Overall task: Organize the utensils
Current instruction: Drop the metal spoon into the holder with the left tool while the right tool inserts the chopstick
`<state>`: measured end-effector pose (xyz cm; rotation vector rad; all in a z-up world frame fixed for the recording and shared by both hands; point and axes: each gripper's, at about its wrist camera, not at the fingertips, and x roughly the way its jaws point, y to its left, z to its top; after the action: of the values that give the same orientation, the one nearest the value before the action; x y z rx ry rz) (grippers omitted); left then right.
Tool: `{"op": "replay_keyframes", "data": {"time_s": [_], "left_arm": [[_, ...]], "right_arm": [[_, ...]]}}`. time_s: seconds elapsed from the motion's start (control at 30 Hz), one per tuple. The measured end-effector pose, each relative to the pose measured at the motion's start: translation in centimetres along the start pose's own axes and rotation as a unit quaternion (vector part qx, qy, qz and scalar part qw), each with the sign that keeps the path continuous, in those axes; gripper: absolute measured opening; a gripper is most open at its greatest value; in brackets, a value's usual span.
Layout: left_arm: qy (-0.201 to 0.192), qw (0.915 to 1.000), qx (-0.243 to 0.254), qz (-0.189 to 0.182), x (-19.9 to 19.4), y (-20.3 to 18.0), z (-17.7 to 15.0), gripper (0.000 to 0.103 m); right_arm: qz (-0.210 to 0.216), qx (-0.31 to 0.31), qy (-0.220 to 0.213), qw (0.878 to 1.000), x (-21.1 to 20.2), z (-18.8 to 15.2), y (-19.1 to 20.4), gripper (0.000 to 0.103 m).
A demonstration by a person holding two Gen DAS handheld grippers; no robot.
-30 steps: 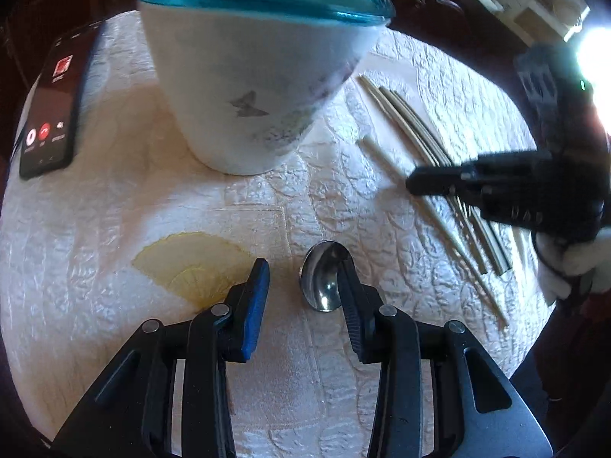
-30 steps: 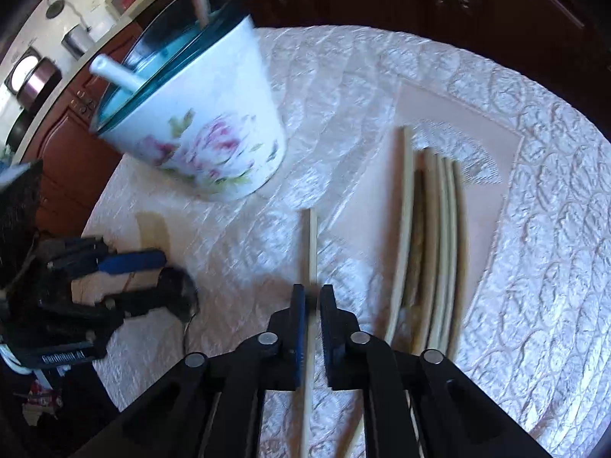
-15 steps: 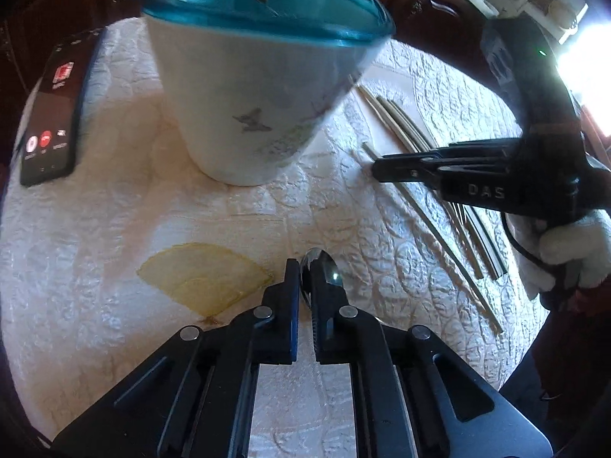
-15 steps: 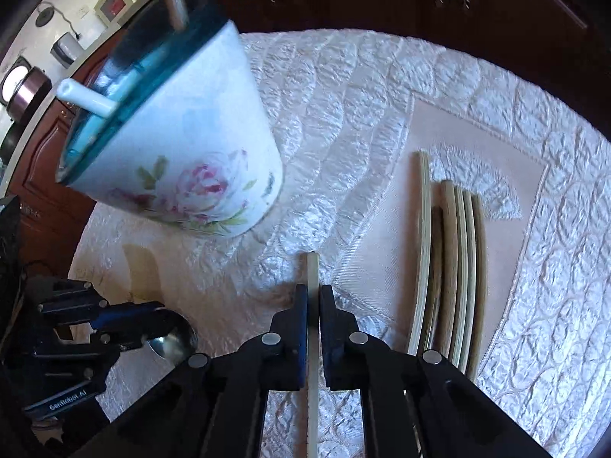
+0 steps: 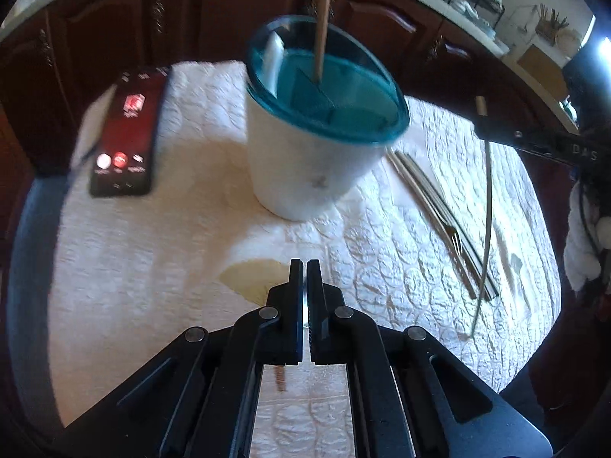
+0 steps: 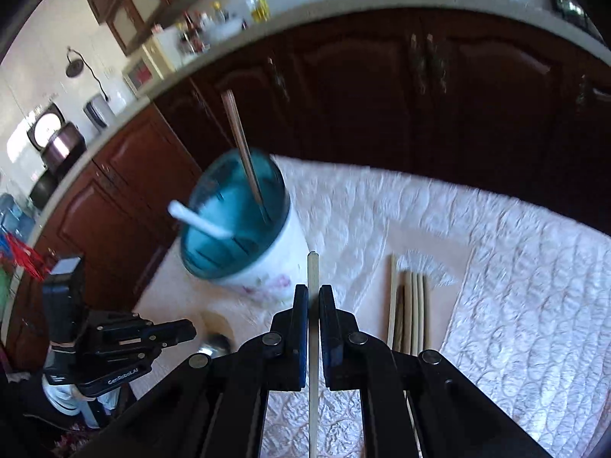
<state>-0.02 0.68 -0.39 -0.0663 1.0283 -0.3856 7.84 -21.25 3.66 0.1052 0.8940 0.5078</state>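
Observation:
A white flowered utensil holder with a teal divided top (image 5: 324, 122) stands mid-table; it also shows in the right wrist view (image 6: 244, 240). A wooden chopstick (image 6: 240, 149) and a white handle (image 6: 198, 221) stick out of it. My left gripper (image 5: 305, 267) is shut on a metal spoon, whose bowl (image 6: 214, 343) shows in the right wrist view, lifted above the cloth. My right gripper (image 6: 313, 290) is shut on a pale chopstick (image 6: 313, 271), raised off the table; the chopstick also hangs in the left wrist view (image 5: 487, 206).
Several chopsticks and a fork (image 5: 439, 210) lie side by side on the quilted white cloth (image 5: 152, 267) right of the holder. A phone with a lit screen (image 5: 126, 133) lies at the far left. Dark wooden cabinets (image 6: 420, 95) stand behind the table.
Both grippers have risen from the table. The left one closed on the spoon and lifted it. The right one lifted its chopstick off the cloth, toward the holder.

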Motion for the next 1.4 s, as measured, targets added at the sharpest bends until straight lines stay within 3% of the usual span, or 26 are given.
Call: {"op": "replay_keyframes", "data": {"time_s": [0.3,0.5,0.63,0.77,0.8,0.83,0.87,0.97,1.2,1.4], "left_arm": [[-0.021,0.9996,-0.011,0.018,-2.4,1.6,0.1,0.000],[-0.009,0.9999,-0.012,-0.008,-2.3,1.6,0.2,0.001],[0.031,0.9987,-0.011,-0.039,0.6,1.1,-0.2,0.033],[0.068,0.9972,-0.004,-0.032,4.0,0.5,-0.9,0.032],[0.076,0.9968,0.001,-0.025,4.8,0.3,-1.1,0.029],[0.080,0.9965,0.005,-0.021,5.3,0.2,-1.2,0.015],[0.082,0.9965,0.009,-0.011,5.7,0.0,-1.4,0.007],[0.075,0.9971,0.005,-0.013,5.4,0.1,-1.6,0.004],[0.016,0.9998,-0.004,-0.007,-0.3,1.2,-1.0,0.001],[-0.053,0.9986,0.004,0.005,-7.9,1.9,0.8,0.002]], "right_arm": [[0.015,-0.003,-0.032,0.999,-4.3,-0.7,1.2,0.005],[0.021,-0.010,-0.046,0.999,-5.7,-0.4,1.6,0.005],[0.022,-0.007,-0.046,0.999,-6.0,-0.7,1.5,0.005],[0.017,-0.008,-0.041,0.999,-6.2,-1.0,1.4,0.005],[0.017,-0.007,-0.040,0.999,-6.3,-1.0,1.4,0.005],[0.017,-0.008,-0.041,0.999,-6.3,-1.0,1.4,0.005],[0.017,-0.008,-0.042,0.999,-6.4,-1.0,1.4,0.005],[0.021,-0.008,-0.045,0.999,-6.6,-0.9,1.5,0.005],[0.036,-0.005,-0.063,0.997,-7.4,-0.3,1.7,0.005],[0.050,-0.001,-0.087,0.995,-8.7,0.8,2.3,0.005]]}}
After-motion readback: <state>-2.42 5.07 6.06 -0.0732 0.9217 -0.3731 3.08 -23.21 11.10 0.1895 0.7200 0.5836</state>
